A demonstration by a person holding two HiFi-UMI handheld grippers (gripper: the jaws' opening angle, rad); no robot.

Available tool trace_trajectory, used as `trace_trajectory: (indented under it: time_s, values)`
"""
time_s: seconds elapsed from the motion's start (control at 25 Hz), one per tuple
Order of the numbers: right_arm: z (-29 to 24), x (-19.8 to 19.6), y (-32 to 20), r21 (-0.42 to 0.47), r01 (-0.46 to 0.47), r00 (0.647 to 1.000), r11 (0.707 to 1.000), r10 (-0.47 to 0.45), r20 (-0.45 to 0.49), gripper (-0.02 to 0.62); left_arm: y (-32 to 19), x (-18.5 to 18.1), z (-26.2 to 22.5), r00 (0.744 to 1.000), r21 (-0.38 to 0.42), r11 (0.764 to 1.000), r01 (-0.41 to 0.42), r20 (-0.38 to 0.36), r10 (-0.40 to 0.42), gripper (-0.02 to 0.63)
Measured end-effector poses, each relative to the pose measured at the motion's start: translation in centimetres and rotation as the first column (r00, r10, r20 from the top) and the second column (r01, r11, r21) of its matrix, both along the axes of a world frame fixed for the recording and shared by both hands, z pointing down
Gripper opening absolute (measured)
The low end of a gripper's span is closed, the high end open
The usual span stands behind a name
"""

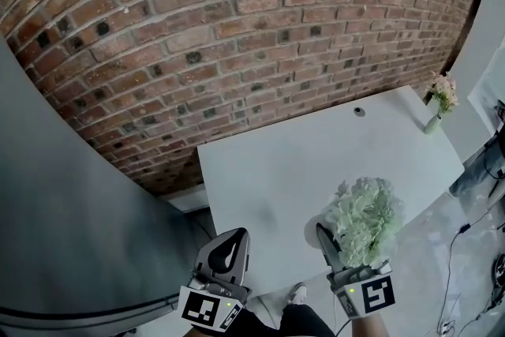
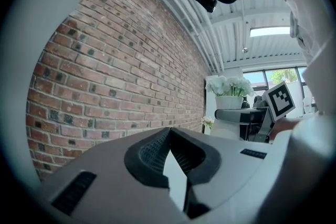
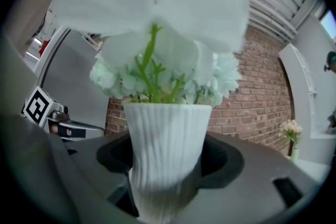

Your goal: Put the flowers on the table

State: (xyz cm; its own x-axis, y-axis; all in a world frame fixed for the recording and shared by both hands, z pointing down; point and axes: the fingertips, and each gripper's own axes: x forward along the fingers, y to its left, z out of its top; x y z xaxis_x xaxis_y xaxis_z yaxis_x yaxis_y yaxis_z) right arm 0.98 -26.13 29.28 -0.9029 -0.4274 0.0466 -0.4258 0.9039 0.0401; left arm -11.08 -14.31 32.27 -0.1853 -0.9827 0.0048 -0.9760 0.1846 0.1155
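Right gripper point(image 1: 345, 245) pinches the ribbed flower vase point(image 3: 168, 134); left gripper point(image 2: 170, 139) pressed together; small bouquet point(image 1: 443, 95) on table's point(image 1: 292, 170) far corner.

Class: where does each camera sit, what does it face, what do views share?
Head view: on the head, steeply down at table, left gripper, right gripper.
Left gripper view: on it, along shut jaws toward brick wall.
Right gripper view: on it, along jaws clamping the white vase.
All share the brick wall and small far bouquet.
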Motion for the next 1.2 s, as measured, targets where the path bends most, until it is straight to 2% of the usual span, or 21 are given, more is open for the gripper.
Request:
trace_trajectory:
  time_s: [0.12,0.36,0.8,0.96,1.2]
  values:
    - [1.2,-0.7,-0.7,-0.005,0.013,1.0,1.0,-0.013,-0.013,0.353,-0.5,-0.4,1.1,1.0,-0.003,1.0,0.01,-0.006,-0.01,0.006]
    - [3.3,-1.8,-1.7,0.046,0.045,0.999,0.998,-0.044,-0.007,0.353,-1.9,-1.0,3.1,1.0,-0.01,1.0,0.022,0.004,-0.022,0.006]
    - [9.5,-2.3,-4.1,0.04,0.045,0.998,0.998,-0.043,-0.04,0.353,-3.5,-1.0,7.9,0.999,-0.061,0.998,0.029,-0.023,-0.03,0.006]
    - [11.6,-2.4,-4.6,0.019,0.057,0.997,0.998,-0.056,-0.048,0.353,-4.1,-1.3,9.2,0.999,-0.047,0.998,0.044,-0.002,-0.044,0.007]
    - [13.9,-2.9,-4.9,0.017,0.074,0.996,0.997,-0.073,-0.056,0.353,-4.8,-1.0,11.0,0.998,-0.052,0.997,0.05,-0.027,-0.052,0.006]
